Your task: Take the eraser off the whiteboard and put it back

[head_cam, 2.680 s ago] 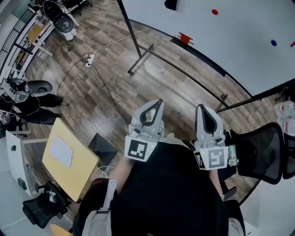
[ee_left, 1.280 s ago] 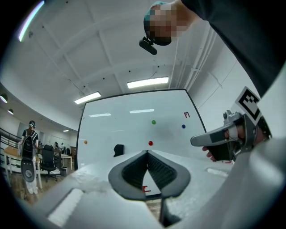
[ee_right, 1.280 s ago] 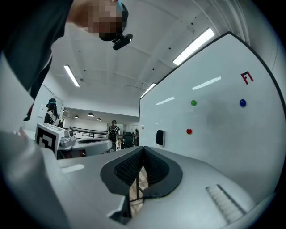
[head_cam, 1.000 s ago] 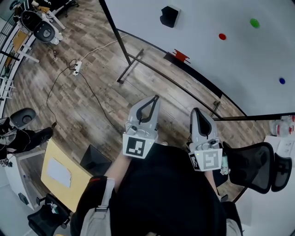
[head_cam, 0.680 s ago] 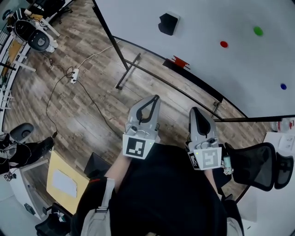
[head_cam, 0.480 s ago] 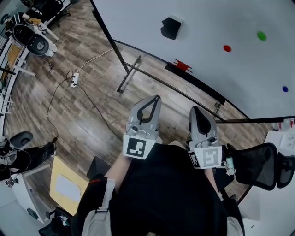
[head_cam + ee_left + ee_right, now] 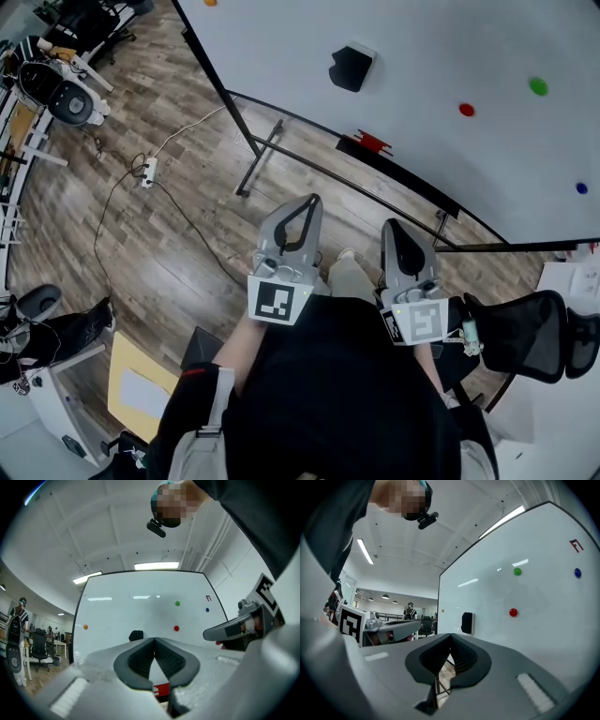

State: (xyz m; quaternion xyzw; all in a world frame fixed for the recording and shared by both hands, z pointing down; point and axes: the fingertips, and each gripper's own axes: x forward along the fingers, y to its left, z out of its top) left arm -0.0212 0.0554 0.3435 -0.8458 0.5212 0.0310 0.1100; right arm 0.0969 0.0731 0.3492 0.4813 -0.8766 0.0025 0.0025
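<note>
The black rectangular eraser [image 7: 351, 67] sits on the white whiteboard [image 7: 450, 47], nearer than a second ago: the approach is under way. The left gripper [image 7: 314, 201] and right gripper [image 7: 392, 226], both closed and empty, are well short of it.

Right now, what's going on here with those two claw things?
A person stands facing a whiteboard, holding a left gripper and a right gripper out in front. Both are shut and empty. The black eraser sits on the board, apart from both; nothing is picked up yet.
</note>
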